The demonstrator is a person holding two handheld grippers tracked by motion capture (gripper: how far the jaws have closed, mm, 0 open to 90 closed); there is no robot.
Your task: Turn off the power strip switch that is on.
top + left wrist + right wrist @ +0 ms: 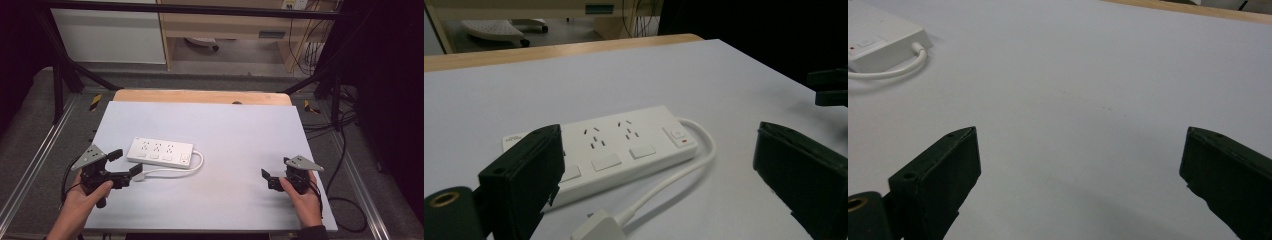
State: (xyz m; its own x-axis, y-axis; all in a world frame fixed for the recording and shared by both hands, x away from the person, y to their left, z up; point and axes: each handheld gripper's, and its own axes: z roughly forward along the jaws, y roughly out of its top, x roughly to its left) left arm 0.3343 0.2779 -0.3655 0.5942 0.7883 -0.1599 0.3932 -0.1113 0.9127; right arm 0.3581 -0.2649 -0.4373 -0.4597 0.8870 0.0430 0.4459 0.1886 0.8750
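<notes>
You were at the approach, by my reading: your left gripper [123, 164] sat just beside the near-left end of the white power strip [160, 152], its jaws spread wide and holding nothing, with the strip's plug [596, 227] lying on the table [235, 135] between them in the left gripper view. Your right gripper [270, 179] rested well apart from all of this, near the right edge of the table, its jaws likewise spread wide and empty over bare surface.

The strip lay flat, sockets up, on the left half of the table. In the high view its long axis ran left to right with a slight downward tilt toward the right, so the right end came a little nearer to you. The end with the switch [677, 134] pointed right, toward your other hand, and the cord [197, 165] left from that same end, looped round and ran back along the near side to the plug at your left jaws.

The next move, as I judged it, called for a short advance of the left gripper to bring the plug squarely between the jaws, then a close on its flat body. The plug's prongs were not clear enough to tell which way they faced, so you needed to check that before any turn toward a socket.
</notes>
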